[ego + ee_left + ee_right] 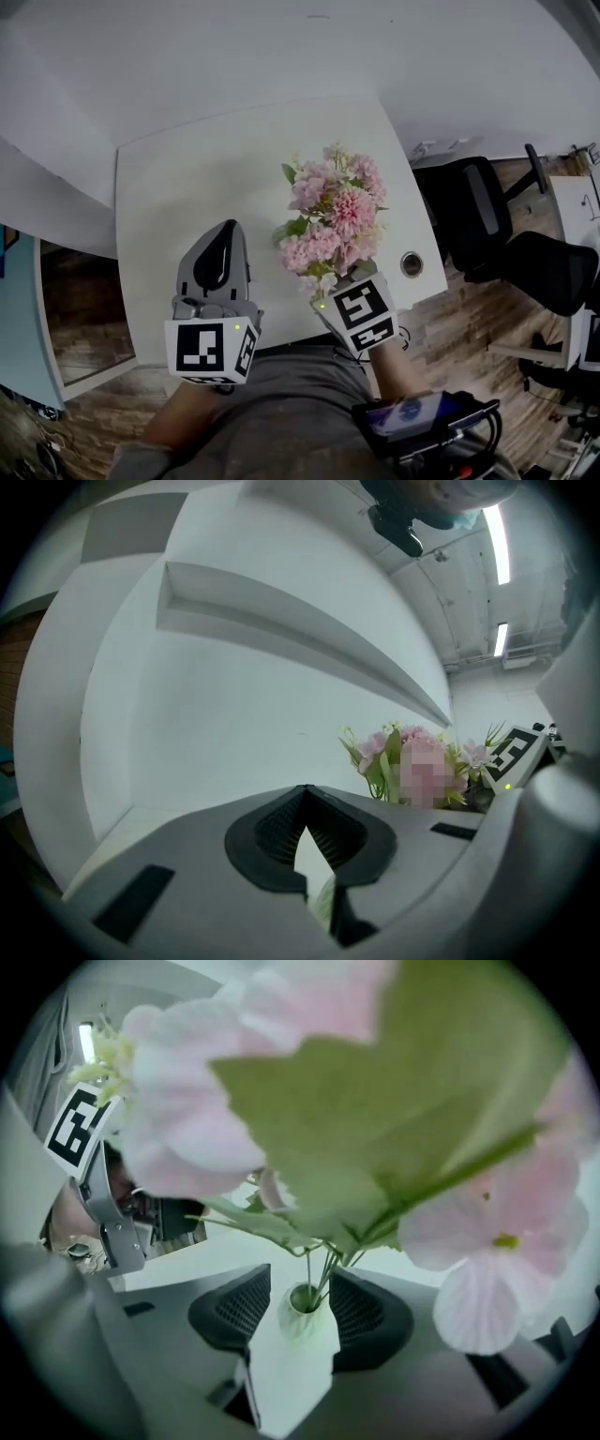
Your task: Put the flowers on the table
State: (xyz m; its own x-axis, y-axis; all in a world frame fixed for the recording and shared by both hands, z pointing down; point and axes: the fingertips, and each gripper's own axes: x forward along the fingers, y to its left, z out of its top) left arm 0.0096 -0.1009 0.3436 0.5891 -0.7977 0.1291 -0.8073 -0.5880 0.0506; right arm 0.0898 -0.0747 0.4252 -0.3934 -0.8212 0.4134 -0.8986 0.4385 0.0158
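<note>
1. The pink flowers sit in a small white vase over the white counter, right of its middle and near the front edge.
2. The right claw stands wide around the vase's neck. A gap shows at the left pad, and neither pad appears to clamp.
3. The left claw, at 9 o'clock from the right one, is closed tip to tip, holds nothing and is above bare counter.
4. The step in hand looks like the release, and the vase seems already set down.
5. Next, the right claw should draw straight back toward 6 o'clock, clear of the vase and the overhanging leaves, since the top-heavy bunch could tip.
</note>
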